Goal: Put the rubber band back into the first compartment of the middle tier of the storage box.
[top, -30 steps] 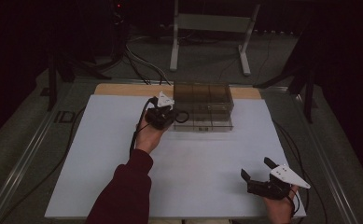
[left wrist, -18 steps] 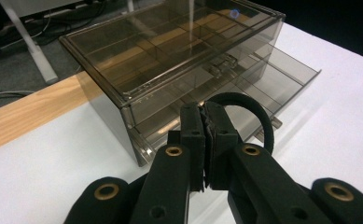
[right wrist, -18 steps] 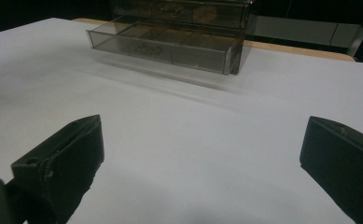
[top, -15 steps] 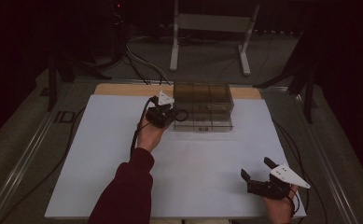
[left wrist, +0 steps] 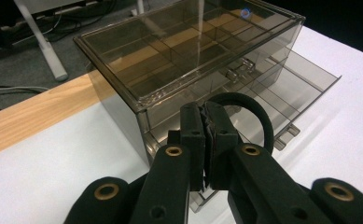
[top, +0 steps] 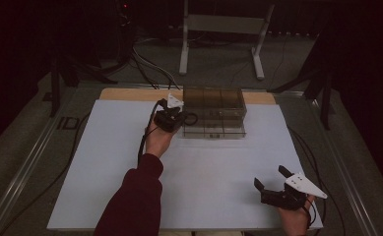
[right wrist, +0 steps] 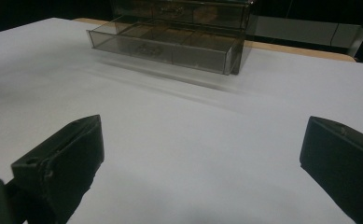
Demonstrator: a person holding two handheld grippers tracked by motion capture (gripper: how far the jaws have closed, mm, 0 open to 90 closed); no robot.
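While the lower drawer stands pulled out, the scene reads as follows.

Held item: a black ring (left wrist: 244, 112), a loop of dark, rubbery-looking material, is pinched at its rim so that most of the loop hangs free ahead of the jaws.

Left tongs (left wrist: 208, 140): jaws pressed together on the ring. In the high view the left tongs (top: 172, 115) sit at the left end of the drawer box, touching or just beside its wall. This placement puts the ring above the open drawer, the likely drop point.

Drawer box (top: 213, 98): a smoky transparent cabinet with a divided upper level, standing at the far middle of the bench near the wooden strip (left wrist: 30, 116). The see-through walls let the compartments be checked from outside.

Lower drawer (right wrist: 165, 44): slid out toward the person, with partitions visible, and it looks empty. It is open to give access from above.

Right tongs (top: 272, 184): jaws wide apart, holding nothing, resting low at the near right corner, well apart from the box. Judged purpose: parked clear of the working area.

Bench (top: 218, 167): white sheet, bare between the box and the right tongs.

Judged step: lowering the ring into a drawer compartment. Which compartment cannot be told.
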